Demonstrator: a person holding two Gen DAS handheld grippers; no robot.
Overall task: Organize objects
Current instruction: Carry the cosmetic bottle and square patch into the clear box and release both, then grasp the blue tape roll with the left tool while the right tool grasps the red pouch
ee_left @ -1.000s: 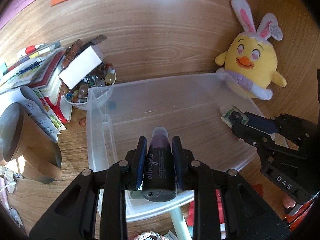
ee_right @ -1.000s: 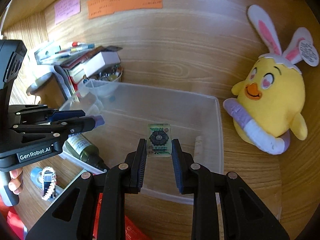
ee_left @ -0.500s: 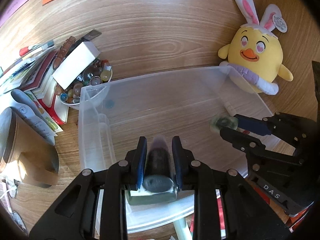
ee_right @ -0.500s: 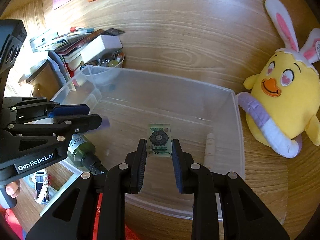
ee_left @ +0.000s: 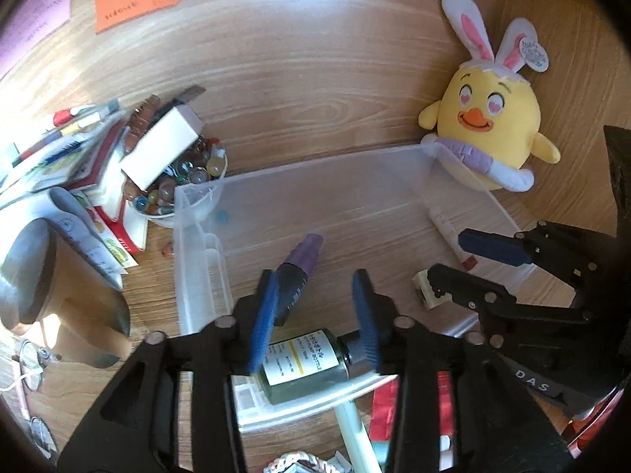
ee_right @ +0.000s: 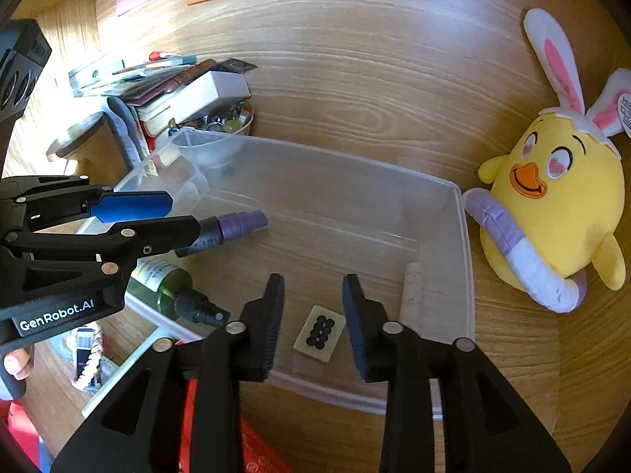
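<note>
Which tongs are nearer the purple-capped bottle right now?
Left. The purple-capped bottle lies in the clear bin against the left tongs' inner pad; the right tongs stand apart over a small card.

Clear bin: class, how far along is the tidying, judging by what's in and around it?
Done: green bottle and tube lie in the clear bin. In hand: both grippers' jaws have just been opening; left gripper frees the purple-capped bottle, right gripper the small card, both inside. Remaining, perhaps: bead bowl, books outside.

Left gripper (ee_left: 315, 315) and right gripper (ee_right: 313, 315) side by side, tilted downward, jaws just opening, empty.
</note>
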